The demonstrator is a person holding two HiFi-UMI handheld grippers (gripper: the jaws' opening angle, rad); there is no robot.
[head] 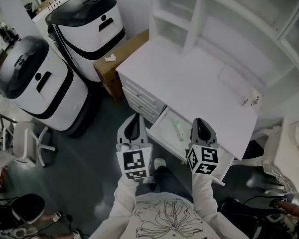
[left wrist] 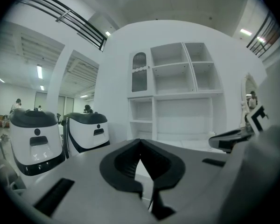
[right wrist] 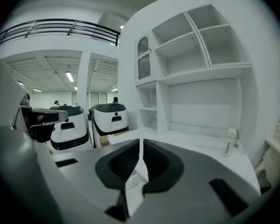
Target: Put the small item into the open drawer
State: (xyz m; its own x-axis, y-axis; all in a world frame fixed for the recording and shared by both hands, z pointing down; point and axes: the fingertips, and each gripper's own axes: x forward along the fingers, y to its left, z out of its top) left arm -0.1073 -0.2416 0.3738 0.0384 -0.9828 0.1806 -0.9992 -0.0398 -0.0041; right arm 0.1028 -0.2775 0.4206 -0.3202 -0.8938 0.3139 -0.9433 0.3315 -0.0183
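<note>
Only the head view is showing the open drawer [head: 163,127], pulled out of the white desk [head: 189,76], and the small item [head: 179,130], a pale green tube-like piece, is lying inside it on the drawer's bottom. In that view the left gripper [head: 135,119] is hanging just left of the drawer, over the floor, and the right gripper [head: 201,123] is hanging over the drawer's right part, the item lying between the two and touched by neither. The gripper views are looking level across the desk top, and there each gripper's jaws are standing closed tip to tip with nothing between them. The right gripper view alone is showing the print on a white bottle [right wrist: 230,142] standing near the desk's far right corner, and both are taking in the white shelf unit [head: 214,14] rising behind the desk, a high ceiling with strip lights and a railed gallery. The floor [head: 97,148] is dark grey. Two white machines with black tops [head: 84,29] are standing left of the desk, a cardboard box [head: 120,59] is sitting against the desk's left end, and a white chair [head: 26,141] is standing further left.
</note>
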